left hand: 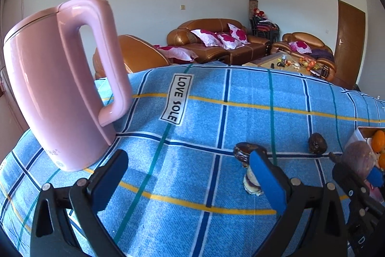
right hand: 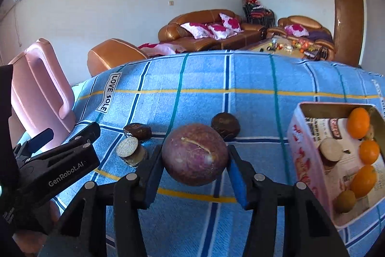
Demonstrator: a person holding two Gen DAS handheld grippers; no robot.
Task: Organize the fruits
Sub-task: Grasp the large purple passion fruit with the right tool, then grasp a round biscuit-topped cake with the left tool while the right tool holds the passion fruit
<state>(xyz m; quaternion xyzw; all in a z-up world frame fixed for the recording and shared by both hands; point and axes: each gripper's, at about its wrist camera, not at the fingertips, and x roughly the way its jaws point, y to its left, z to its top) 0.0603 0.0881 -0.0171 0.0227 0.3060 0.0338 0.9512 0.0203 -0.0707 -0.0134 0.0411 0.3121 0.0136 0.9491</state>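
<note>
A: Item one, right gripper (right hand: 195,158): clamped on a round purple fruit (right hand: 195,157), pads touching both flanks, fruit lifted clear of the cloth (right hand: 252,78).

B: Destination?

A: Pink box (right hand: 310,160), at the cloth's right edge, just beside and right of the held fruit. Open top tilted toward the lens. Contents: three oranges (right hand: 358,122), one brownish fruit, one cut piece with a pale face. Judged: short carry rightward, then release over the opening.

B: Long axis of the fruit?

A: None to speak of; near-spherical, stem scar facing the camera. Orientation unlikely to matter for the drop.

B: Item two, left gripper (left hand: 190,182)?

A: Fingers spread wide, nothing between them. Low over the cloth near its front edge, far left of the box. Right hand plainly nearer the box.

B: Loose stock on the cloth?

A: Two dark fruits (right hand: 137,131) and (right hand: 225,124), mid-cloth; one cut cylinder (right hand: 131,151) with a pale speckled face, just in front of the left dark fruit. Pink kettle (left hand: 60,86) upright at the left edge.

B: Differences between views?

A: Right wrist only: box interior and contents. Left wrist only: kettle in full, down to its base on the cloth; box cropped to a corner, cylinder largely hidden behind the blue pad.
</note>
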